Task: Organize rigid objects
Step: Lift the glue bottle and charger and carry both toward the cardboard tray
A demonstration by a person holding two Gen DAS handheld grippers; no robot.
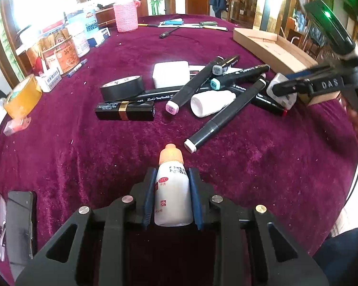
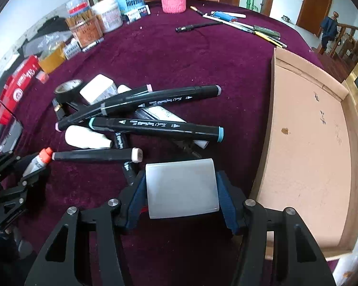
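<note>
My left gripper [image 1: 171,178] is shut on a small white bottle [image 1: 173,200] with an orange cap, held above the maroon cloth; it also shows in the right wrist view [image 2: 37,162]. My right gripper [image 2: 182,178] is shut on a white box-like object [image 2: 182,188], just left of the open cardboard tray [image 2: 307,147]. In the left wrist view the right gripper [image 1: 284,88] holds that white object [image 1: 281,95] in front of the tray [image 1: 274,47]. A pile of black markers [image 2: 155,125] and a lying white bottle [image 2: 86,140] sits between the grippers.
A black tape roll [image 1: 123,87], a black lipstick box [image 1: 124,110] and a white block [image 1: 170,74] lie by the pile. Jars [image 1: 64,54], a pink knitted holder [image 1: 126,16], yellow tape [image 1: 22,99] and pens [image 2: 245,25] line the far edges. A phone [image 1: 20,219] lies near left.
</note>
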